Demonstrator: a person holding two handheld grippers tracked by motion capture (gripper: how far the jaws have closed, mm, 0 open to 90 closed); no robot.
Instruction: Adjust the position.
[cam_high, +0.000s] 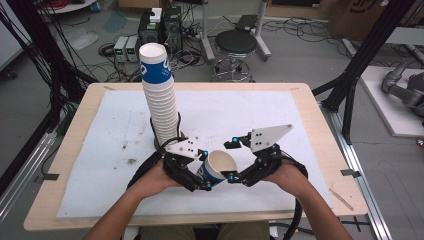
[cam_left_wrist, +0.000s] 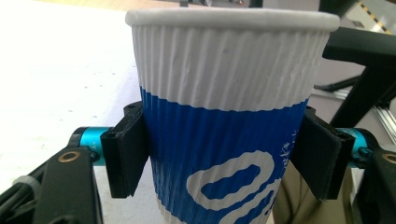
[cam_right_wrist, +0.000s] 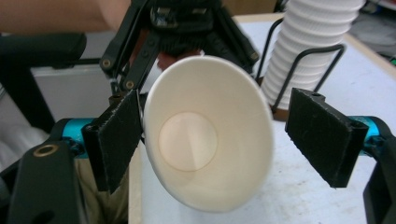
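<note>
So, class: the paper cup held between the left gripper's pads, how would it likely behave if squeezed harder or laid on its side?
The paper cup is probably light, being empty inside. Its thin ribbed wall would likely dent if the left gripper clamped harder. Being tapered, it would probably roll in a curve on the table.
</note>
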